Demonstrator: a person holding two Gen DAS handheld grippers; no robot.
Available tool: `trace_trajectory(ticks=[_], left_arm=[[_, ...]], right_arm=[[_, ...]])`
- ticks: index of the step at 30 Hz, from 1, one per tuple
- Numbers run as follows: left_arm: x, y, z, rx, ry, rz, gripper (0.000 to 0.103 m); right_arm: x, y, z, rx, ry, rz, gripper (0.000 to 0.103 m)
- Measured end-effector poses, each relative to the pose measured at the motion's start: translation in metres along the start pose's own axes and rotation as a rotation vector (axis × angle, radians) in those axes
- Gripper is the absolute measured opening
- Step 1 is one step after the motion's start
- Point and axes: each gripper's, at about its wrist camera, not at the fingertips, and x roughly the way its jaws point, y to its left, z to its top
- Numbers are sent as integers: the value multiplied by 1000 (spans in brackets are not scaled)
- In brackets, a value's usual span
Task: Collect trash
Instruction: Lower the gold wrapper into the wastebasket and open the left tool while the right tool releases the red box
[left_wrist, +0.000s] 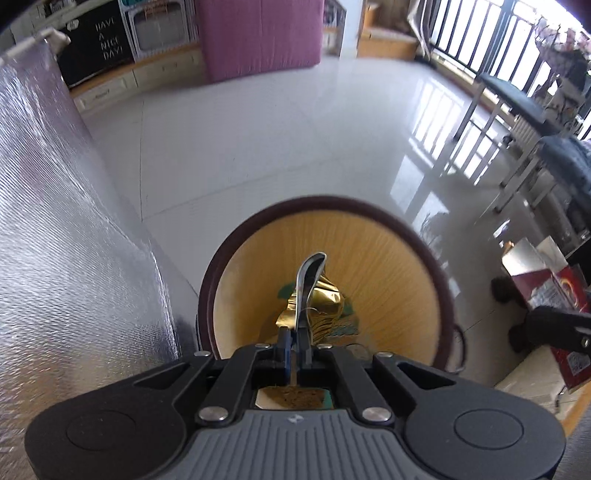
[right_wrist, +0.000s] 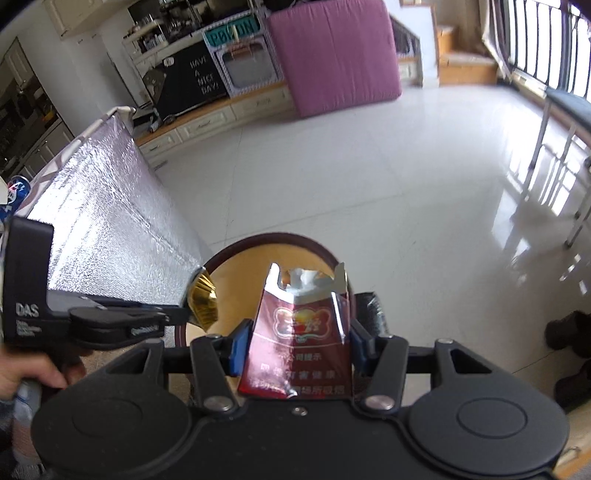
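Observation:
In the left wrist view my left gripper (left_wrist: 310, 266) is shut on a crumpled gold foil wrapper (left_wrist: 327, 301). It hangs over a round bin (left_wrist: 332, 202) with a dark brown rim and a yellow inside. My right gripper (right_wrist: 298, 334) is shut on a torn-open red cigarette packet (right_wrist: 303, 325), pressed between its blue pads (right_wrist: 238, 347), just above the near side of the bin (right_wrist: 240, 273). The left gripper (right_wrist: 186, 314) shows at the left of that view, its gold foil (right_wrist: 203, 299) over the bin's left rim. The red packet (left_wrist: 546, 291) shows at the right edge of the left wrist view.
A silver quilted foil panel (left_wrist: 74, 221) stands close on the bin's left. Glossy white tile floor (right_wrist: 351, 166) stretches beyond. A pink mattress (right_wrist: 332, 55) leans at the back, metal-legged stools (left_wrist: 517, 103) stand right, and dark shoes (right_wrist: 569, 332) lie near right. A hand (right_wrist: 29, 373) holds the left gripper.

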Motion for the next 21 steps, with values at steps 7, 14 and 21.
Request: trace_trajectory(ticks=[7, 14, 21], left_arm=[[38, 14, 4, 0, 42, 15, 1], [60, 18, 4, -17, 68, 9, 1], [71, 23, 3, -36, 80, 3, 17]], right_arm=[[60, -7, 17, 61, 92, 26, 54], [108, -1, 23, 76, 167, 22, 54], [129, -4, 25, 78, 155, 1, 64]])
